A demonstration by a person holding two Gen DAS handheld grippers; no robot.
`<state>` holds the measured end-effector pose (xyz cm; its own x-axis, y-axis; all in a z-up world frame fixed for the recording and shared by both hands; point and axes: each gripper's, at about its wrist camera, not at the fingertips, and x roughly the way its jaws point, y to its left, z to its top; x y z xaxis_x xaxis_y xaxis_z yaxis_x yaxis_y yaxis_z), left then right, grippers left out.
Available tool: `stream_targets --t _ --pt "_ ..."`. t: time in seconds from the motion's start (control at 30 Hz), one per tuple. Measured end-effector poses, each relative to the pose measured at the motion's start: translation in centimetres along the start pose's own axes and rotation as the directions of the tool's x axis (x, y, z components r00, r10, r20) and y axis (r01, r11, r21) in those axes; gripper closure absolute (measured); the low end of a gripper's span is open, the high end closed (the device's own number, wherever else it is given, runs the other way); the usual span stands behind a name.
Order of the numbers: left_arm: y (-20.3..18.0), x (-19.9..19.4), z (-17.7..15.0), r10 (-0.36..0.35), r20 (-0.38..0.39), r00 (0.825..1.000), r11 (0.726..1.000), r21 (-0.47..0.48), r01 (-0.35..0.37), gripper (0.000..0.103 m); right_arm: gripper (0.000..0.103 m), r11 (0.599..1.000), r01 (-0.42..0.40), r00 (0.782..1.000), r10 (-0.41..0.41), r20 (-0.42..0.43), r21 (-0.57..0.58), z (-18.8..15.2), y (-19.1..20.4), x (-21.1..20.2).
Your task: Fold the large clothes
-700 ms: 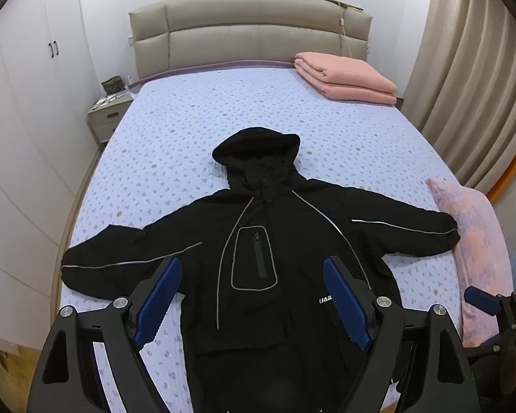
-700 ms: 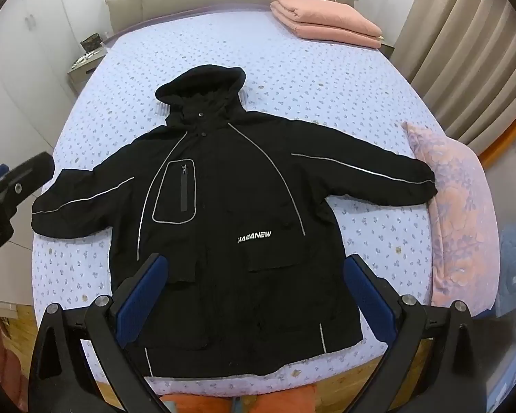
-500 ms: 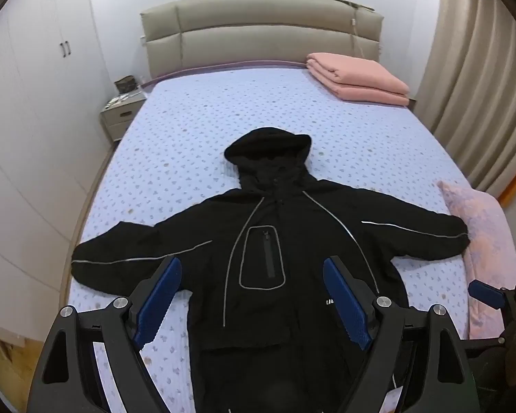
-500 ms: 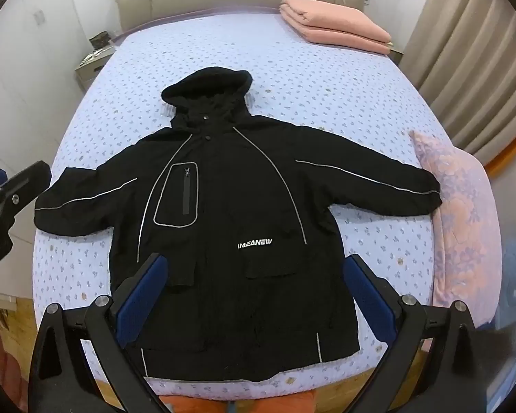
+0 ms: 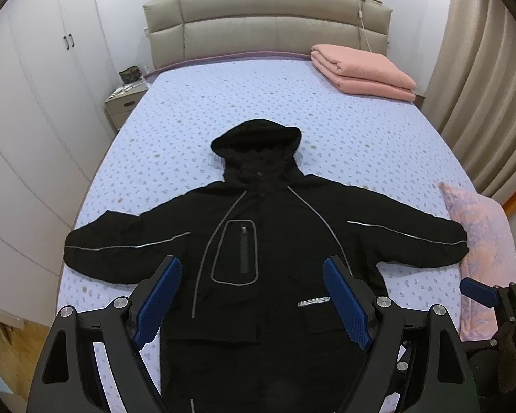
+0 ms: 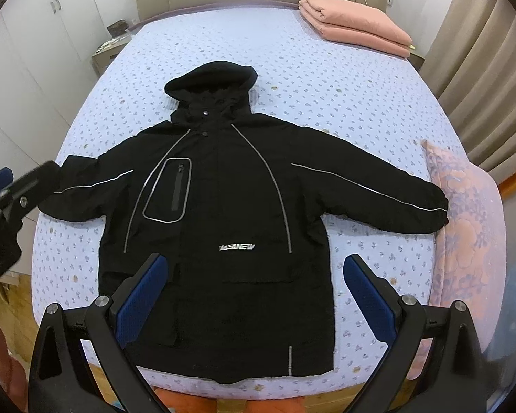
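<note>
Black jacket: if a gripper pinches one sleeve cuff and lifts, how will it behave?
The black jacket is probably floppy: it lies flat and creased on the bed, so the sleeve would drape. Its puffy sleeves and hood suggest padding, so likely bulky and somewhat heavy. The shell looks smooth, so it may slip in the open right gripper.

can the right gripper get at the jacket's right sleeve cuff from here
Probably yes: the right gripper hangs open above the jacket, and the sleeve cuff lies flat and uncovered beside the pink pillow.
</note>
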<state>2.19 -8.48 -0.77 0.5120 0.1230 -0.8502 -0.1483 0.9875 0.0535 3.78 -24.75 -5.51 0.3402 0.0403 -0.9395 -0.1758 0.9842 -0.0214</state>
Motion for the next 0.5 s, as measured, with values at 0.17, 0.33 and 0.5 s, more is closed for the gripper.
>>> stream_targets --t 0.17,0.33,0.5 --pt "-3.4 1.0 0.4 -0.008 -0.046 0.999 1.0 -0.005 0.008 0.017 0.001 1.0 -0.003 1.0 0.003 -0.015 0.001 0.4 -3.0 1.2" --pt "-6.4 2.6 0.6 -0.036 -0.048 0.998 0.999 -0.011 0.036 0.017 0.001 1.0 -0.004 1.0 0.005 -0.027 0.012 0.4 -6.4 2.8" --pt "-10.6 5.6 0.1 -0.025 -0.072 0.997 1.0 0.016 0.026 0.017 0.001 0.999 -0.004 0.999 0.006 -0.045 0.04 -0.2 -10.9 5.3"
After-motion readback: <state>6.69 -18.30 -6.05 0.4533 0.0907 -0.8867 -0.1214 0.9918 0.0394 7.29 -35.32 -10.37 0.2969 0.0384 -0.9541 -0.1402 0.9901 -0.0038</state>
